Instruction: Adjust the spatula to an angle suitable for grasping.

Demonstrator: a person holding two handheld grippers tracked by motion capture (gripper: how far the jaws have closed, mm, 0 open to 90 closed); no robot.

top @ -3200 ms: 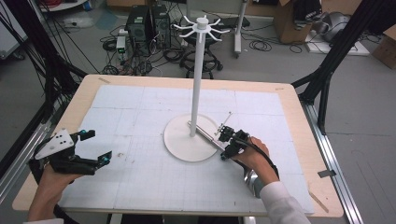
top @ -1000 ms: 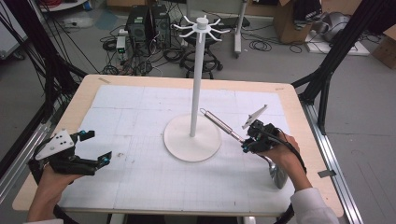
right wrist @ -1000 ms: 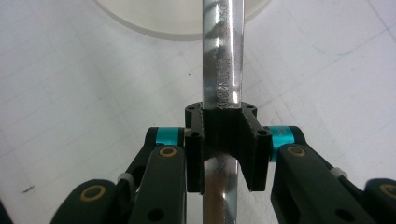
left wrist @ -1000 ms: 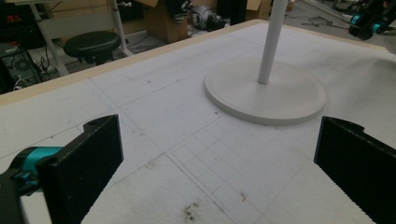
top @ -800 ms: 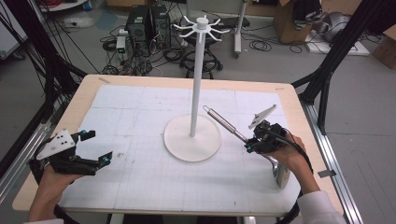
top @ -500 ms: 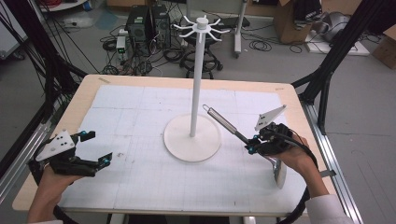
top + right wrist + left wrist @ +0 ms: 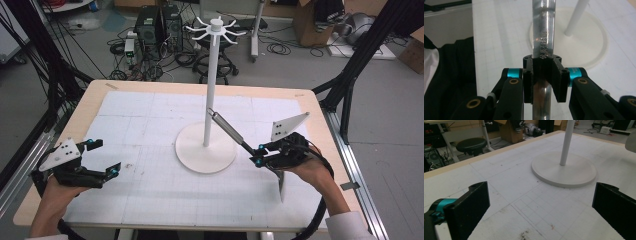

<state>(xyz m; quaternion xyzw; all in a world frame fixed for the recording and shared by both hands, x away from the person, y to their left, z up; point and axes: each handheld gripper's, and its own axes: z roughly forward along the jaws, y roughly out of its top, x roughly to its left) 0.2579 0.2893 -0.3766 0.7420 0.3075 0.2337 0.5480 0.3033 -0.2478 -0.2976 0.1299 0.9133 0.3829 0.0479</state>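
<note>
My right tool point(image 7: 260, 154) was clamped tight on a long metal utensil point(image 7: 226, 129). In the right gripper view its two black pads squeezed the shiny handle point(image 7: 544, 37) from both sides. I think it was a spatula or a ladle, but I could not tell which, because its wide end point(image 7: 281, 185) hung down behind my hand.

The utensil was off the table point(image 7: 150, 210). Its long line ran on a slant. From my right tool the thin end point(image 7: 211, 111) pointed up toward ten o'clock in the high view, and that tip sat just beside the white pole point(image 7: 212, 85) of the rack. The wide end pointed down toward five o'clock, near the table's edge.

The hooks point(image 7: 216, 27) were at the very top of the pole, high above the tip. So I think the next move needed a lift, with the thin end kept up, to bring it to a hook. My right hand was the nearer one, since it already had the utensil.

My left tool point(image 7: 102, 157) sat at about eight o'clock from the round base point(image 7: 195, 160), well apart from it. Its jaws stood wide with nothing in them, and I saw bare table between them in the left gripper view.
</note>
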